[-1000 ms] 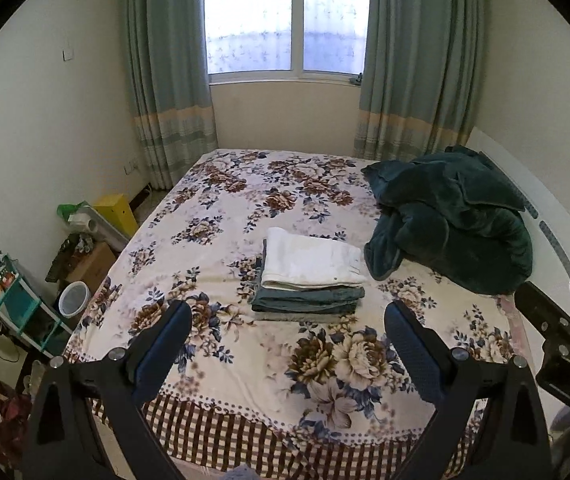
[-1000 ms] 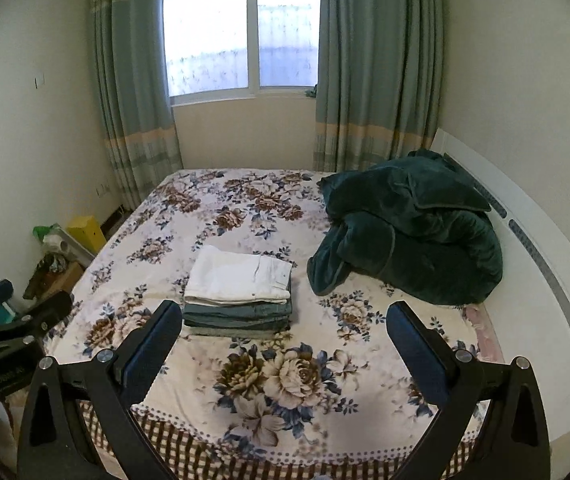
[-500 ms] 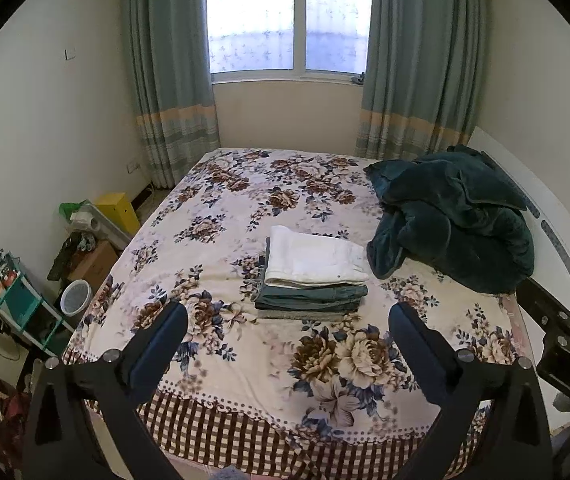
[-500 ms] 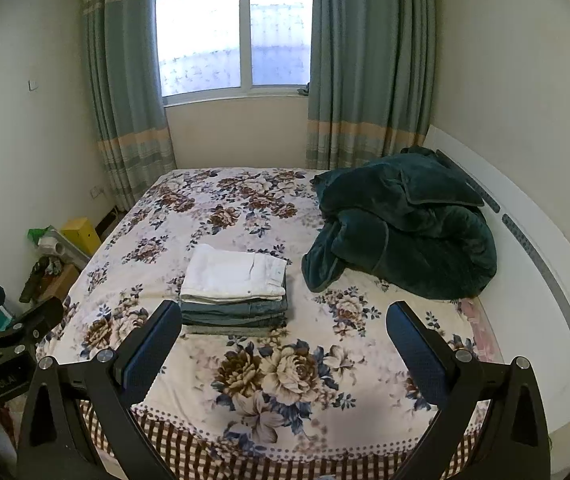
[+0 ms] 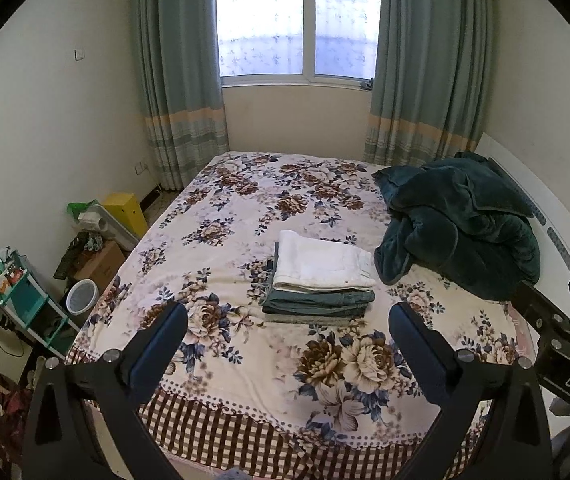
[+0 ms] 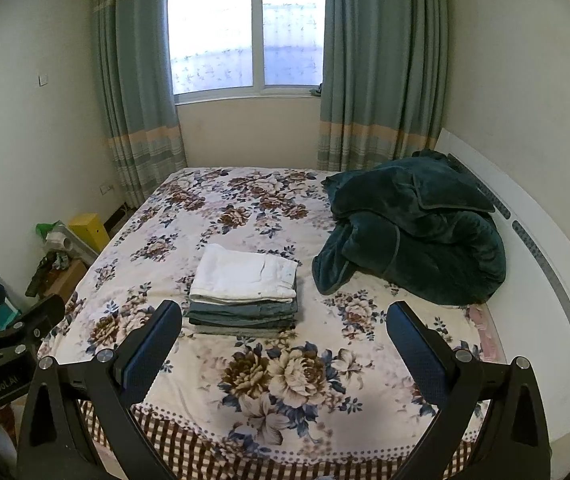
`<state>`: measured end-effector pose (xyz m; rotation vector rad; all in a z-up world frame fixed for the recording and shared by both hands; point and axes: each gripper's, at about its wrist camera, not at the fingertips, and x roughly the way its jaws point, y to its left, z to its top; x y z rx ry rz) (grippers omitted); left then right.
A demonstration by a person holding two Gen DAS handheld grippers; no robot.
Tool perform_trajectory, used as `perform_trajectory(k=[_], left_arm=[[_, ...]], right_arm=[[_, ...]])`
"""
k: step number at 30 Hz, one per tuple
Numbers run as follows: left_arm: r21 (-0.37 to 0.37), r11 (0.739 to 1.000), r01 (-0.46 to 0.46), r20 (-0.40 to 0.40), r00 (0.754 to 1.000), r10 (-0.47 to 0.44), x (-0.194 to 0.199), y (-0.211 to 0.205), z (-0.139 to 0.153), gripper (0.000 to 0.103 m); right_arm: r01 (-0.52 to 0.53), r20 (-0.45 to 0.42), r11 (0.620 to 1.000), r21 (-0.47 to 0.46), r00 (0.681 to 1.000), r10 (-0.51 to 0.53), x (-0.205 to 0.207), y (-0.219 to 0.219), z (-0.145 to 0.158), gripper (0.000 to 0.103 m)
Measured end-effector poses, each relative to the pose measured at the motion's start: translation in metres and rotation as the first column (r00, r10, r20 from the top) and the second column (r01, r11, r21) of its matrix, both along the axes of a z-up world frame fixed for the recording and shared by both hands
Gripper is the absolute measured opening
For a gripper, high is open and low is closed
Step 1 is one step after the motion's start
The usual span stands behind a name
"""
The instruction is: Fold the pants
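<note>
Folded pants stacked mid-bed, both grippers empty.
Left gripper (image 5: 287, 328) and right gripper (image 6: 283, 326) hang spread wide at lower frame; the pants (image 5: 319, 278) sit centre frame, left of a green blanket (image 6: 413, 232).

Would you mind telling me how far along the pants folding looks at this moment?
Done: a neat stack of folded pants sits on the bed, white pair on top of darker ones. In hand: nothing; the left claw and right claw are both open, hanging at the near end of the bed, clear of the stack. Left: no unfolded pants are visible; only a dark green blanket lies heaped beside it.
</note>
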<state>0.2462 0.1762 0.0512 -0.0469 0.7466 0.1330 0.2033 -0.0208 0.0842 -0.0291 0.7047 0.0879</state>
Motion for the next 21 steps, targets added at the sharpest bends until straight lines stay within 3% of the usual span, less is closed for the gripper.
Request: perform_trajectory(k=[21], left_arm=[[0.004,1.000,-0.005,-0.010,1.000,0.005,-0.005,0.001,-0.004,0.103]], right_arm=[[-0.007,-0.019,1.000,0.011,1.000,0.008,-0.009,0.007,-0.011,0.103]])
